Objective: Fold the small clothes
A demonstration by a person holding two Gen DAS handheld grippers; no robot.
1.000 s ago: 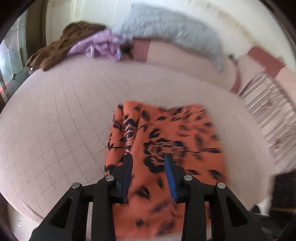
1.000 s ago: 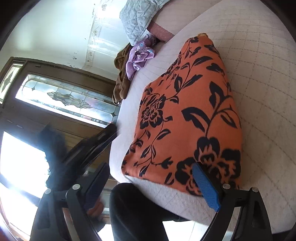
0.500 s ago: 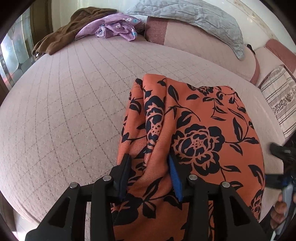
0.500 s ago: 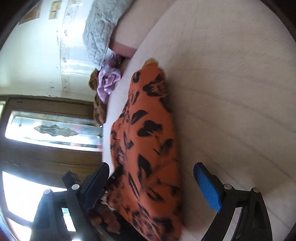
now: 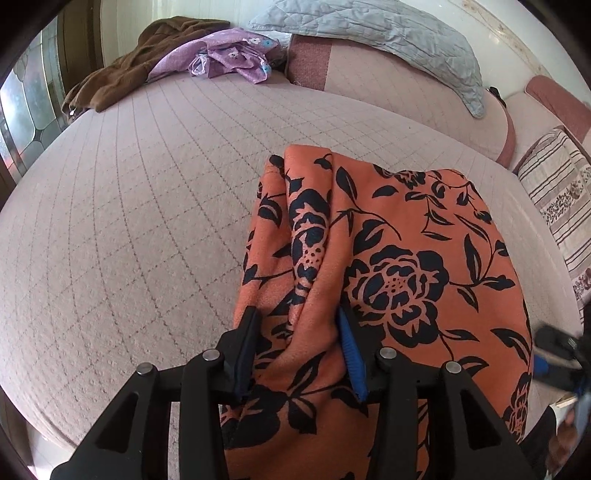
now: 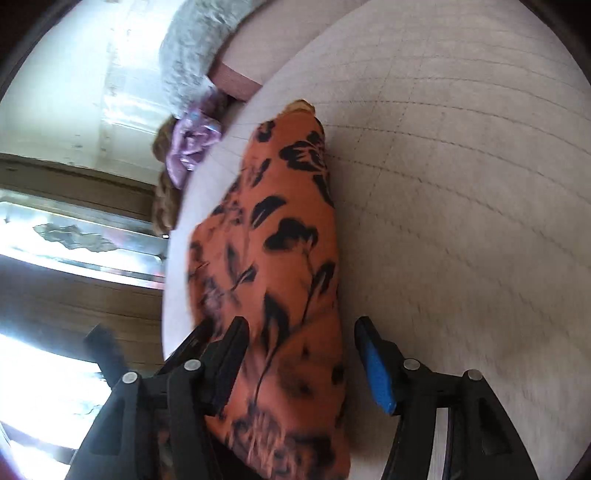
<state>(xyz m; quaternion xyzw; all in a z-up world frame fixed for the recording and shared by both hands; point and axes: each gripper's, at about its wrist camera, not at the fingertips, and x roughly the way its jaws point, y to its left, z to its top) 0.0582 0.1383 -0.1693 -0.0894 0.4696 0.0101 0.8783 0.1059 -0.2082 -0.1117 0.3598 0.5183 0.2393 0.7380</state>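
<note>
Two jaws straddling orange floral garment, closing

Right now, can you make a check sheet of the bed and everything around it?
Surface: pink quilted bed, mostly bare.
Job's things: orange flowered cloth lies at the near edge, bunched into ridges on its left side.
Clutter: purple cloth and brown cloth piled at the far end; grey pillow; striped cushion at the side.
Grippers: left gripper has a ridge of the cloth between its pads; right gripper, jaws just closing, straddles the cloth's edge, blue pad clear of it.
Cables: nothing seen.
Surroundings: patterned glass window, pale wall.
</note>
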